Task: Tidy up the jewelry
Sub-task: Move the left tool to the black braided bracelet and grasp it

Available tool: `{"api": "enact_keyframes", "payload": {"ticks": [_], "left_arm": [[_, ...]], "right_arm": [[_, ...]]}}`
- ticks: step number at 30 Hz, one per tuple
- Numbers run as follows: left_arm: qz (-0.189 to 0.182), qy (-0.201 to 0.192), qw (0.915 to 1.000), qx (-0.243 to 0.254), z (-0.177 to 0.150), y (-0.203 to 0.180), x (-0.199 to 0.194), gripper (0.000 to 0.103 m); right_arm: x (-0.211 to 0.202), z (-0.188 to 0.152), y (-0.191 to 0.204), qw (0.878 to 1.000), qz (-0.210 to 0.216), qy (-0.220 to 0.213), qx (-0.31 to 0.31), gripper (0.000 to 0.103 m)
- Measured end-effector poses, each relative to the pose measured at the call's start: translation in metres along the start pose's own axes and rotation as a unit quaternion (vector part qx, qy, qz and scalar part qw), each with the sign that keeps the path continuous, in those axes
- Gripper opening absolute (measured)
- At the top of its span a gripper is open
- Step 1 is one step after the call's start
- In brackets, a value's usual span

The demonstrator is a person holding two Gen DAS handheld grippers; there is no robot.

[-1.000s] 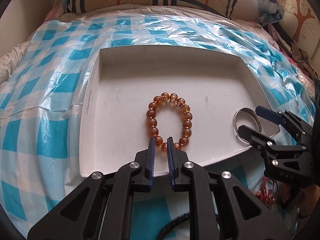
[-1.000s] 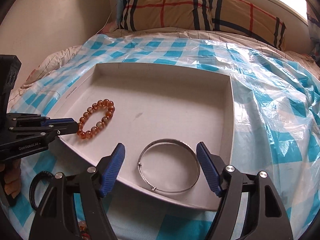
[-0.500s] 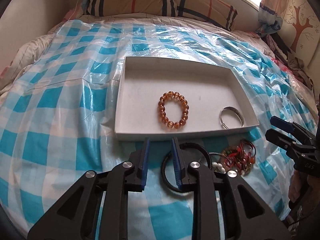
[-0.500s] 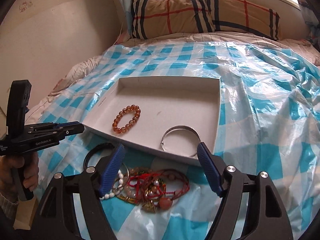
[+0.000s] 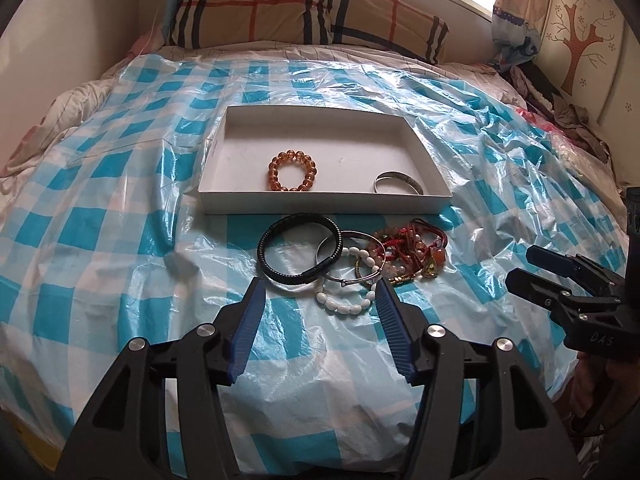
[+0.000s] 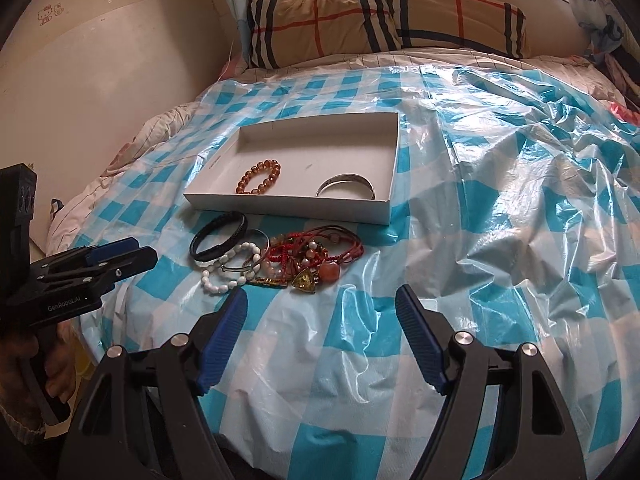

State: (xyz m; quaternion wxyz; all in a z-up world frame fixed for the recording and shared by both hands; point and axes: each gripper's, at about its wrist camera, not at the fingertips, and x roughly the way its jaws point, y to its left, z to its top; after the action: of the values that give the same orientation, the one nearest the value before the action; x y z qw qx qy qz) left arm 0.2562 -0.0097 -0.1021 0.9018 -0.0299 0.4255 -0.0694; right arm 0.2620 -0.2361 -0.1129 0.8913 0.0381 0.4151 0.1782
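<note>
A white shallow box (image 5: 320, 203) (image 6: 280, 204) lies on the bed. An amber bead bracelet (image 5: 292, 176) (image 6: 258, 177) and a silver bangle (image 5: 397, 182) (image 6: 346, 186) lie in it. In front of the box sits a jewelry pile: a black braided bracelet (image 5: 299, 249) (image 6: 219, 240), a white bead bracelet (image 5: 345, 303) (image 6: 224, 276), a thin silver bangle (image 5: 352, 258), and red cord pieces (image 5: 412, 250) (image 6: 316, 252). My left gripper (image 5: 318, 288) is open and empty, just short of the pile. My right gripper (image 6: 322, 294) is open and empty, right of the pile.
A blue-and-white checked plastic sheet (image 5: 120, 200) (image 6: 500, 220) covers the bed. A plaid pillow (image 5: 308, 12) (image 6: 380, 16) lies at the head. A wall (image 6: 100, 80) runs along the left; clothes (image 5: 560, 112) are heaped at the right.
Both grippers have pulled back from the box toward the near side of the bed. The left gripper's jaws have opened wide. The jewelry pile has come into view.
</note>
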Motion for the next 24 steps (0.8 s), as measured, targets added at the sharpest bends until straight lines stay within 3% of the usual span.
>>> {"api": "enact_keyframes", "payload": {"ticks": [15, 24], "left_arm": [[0.014, 0.017, 0.9995, -0.024, -0.006, 0.023, 0.017, 0.062], [0.010, 0.017, 0.9996, -0.019, -0.006, 0.017, 0.013, 0.063]], "right_arm": [[0.017, -0.010, -0.002, 1.000, 0.000, 0.015, 0.010, 0.078], [0.010, -0.012, -0.001, 1.000, 0.000, 0.012, 0.011, 0.078]]}}
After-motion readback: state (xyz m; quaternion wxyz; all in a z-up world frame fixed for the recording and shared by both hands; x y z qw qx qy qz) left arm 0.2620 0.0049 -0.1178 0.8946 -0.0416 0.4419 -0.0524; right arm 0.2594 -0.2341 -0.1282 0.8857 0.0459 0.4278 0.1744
